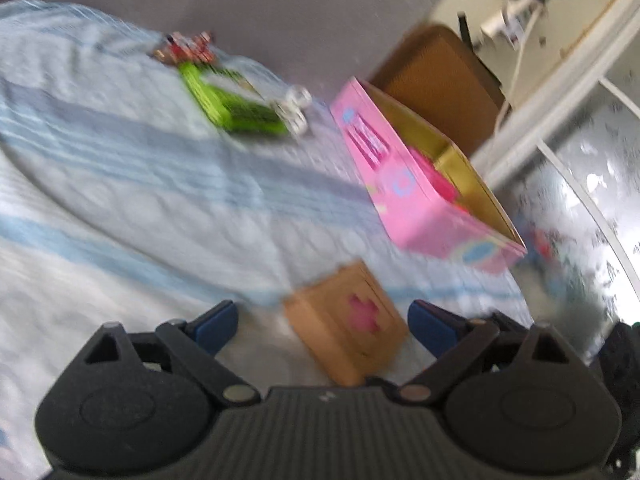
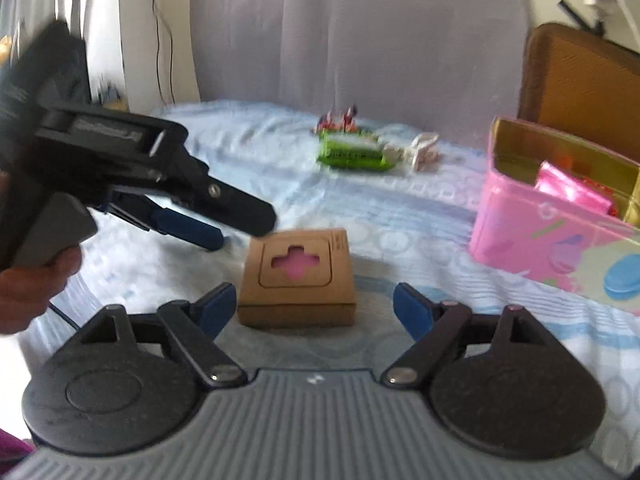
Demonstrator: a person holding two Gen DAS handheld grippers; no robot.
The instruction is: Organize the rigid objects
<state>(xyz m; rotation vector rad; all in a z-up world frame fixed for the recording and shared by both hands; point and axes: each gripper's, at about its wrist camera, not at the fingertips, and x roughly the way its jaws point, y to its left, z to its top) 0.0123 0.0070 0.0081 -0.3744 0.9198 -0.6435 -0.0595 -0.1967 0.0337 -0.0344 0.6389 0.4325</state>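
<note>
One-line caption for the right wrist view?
Open right gripper faces a cardboard box on the bed; left gripper alongside, pink tin at right.

I see a small brown cardboard box [image 2: 297, 278] lying flat and closed on the bed's blue-and-white cover, its lid cut with a cross-shaped window showing pink. To the right of this box stands an open pink tin [image 2: 560, 236] with a gold interior holding pink items. Beyond the box, well apart, lies a flat green package [image 2: 352, 156] with small pale pieces [image 2: 424, 152] just beside it.

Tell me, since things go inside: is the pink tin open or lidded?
Open: the pink tin has no lid; its gold interior shows.
</note>
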